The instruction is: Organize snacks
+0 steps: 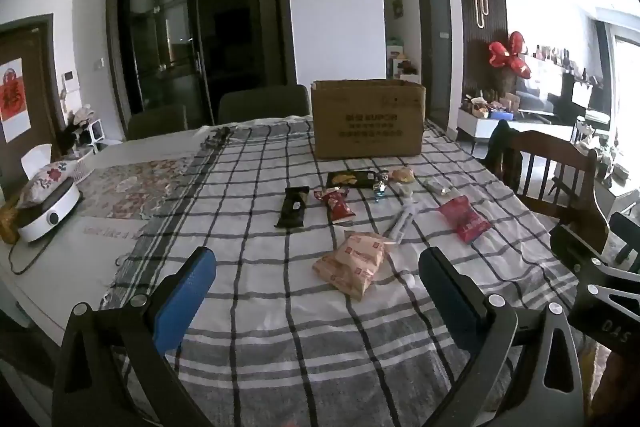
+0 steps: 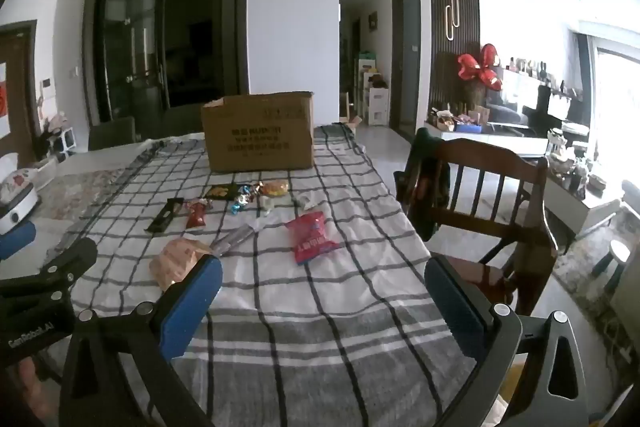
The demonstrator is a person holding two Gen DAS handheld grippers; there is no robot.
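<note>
One cardboard box (image 1: pixel 368 119) stood upright mid-frame; two red snack packets (image 1: pixel 464 219), one black bar (image 1: pixel 294 207) lengthwise toward it. Both hand-held grippers, left hand-held gripper (image 1: pixel 316 291) and right hand-held gripper (image 2: pixel 320 295), gaped empty.

Snack packets (image 1: pixel 352 267) on tablecloth (image 1: pixel 280 327), before cardboard box (image 1: pixel 368 119).

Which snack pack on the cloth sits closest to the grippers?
The pale pink bag, lying just ahead of the open left gripper. The black bar, small red pack and bright red bag lie farther back toward the cardboard box.
</note>
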